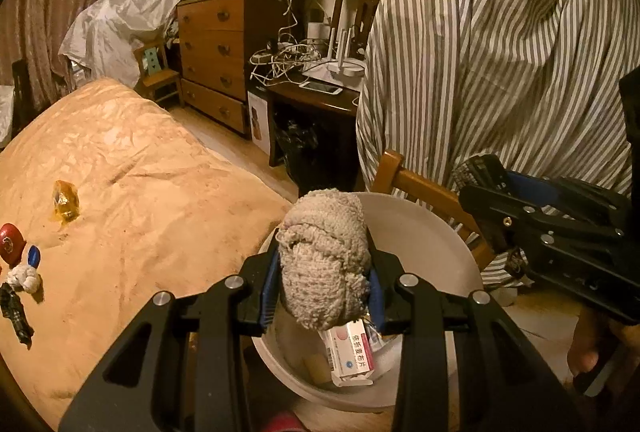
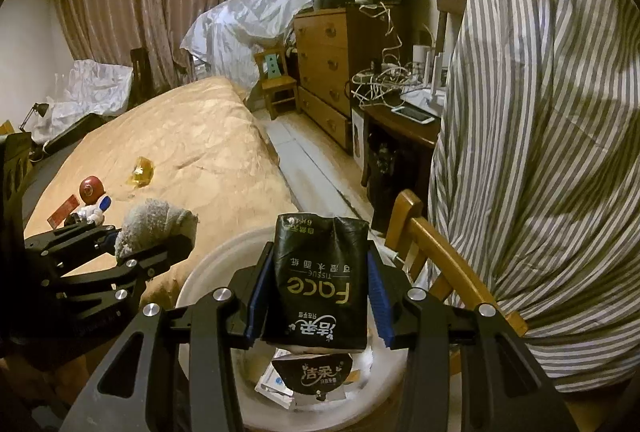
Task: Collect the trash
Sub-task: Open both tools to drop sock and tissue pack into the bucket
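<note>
Beside the bed [image 1: 132, 160], over the white bin [image 1: 432, 232] that stands at its near right corner, I have both grippers loaded. Largest first: the bed's tan cover carries what trash remains, well to the left of the bin: a yellow crumpled wrapper [image 1: 66, 202], a red cap [image 1: 11, 243] and a few small bits near it that I cannot identify. The bin already holds a medicine box [image 1: 352, 356] and some paper scraps, and a wooden chair [image 2: 436, 252] draped with a striped cloth [image 2: 560, 152] stands just beside its right rim.

My left gripper [image 1: 325, 288] has its fingers clamped on a rolled grey rag [image 1: 324, 256], held directly above the bin's opening. My right gripper [image 2: 318, 296] has its fingers pressed on both sides of a black tissue pack [image 2: 320, 272], also above the bin.

To drop well, I judge I should open one gripper at a time, keep each load centred over the opening and clear of the rim, and spread the fingers fully, since the soft rag may cling to the pads.
</note>
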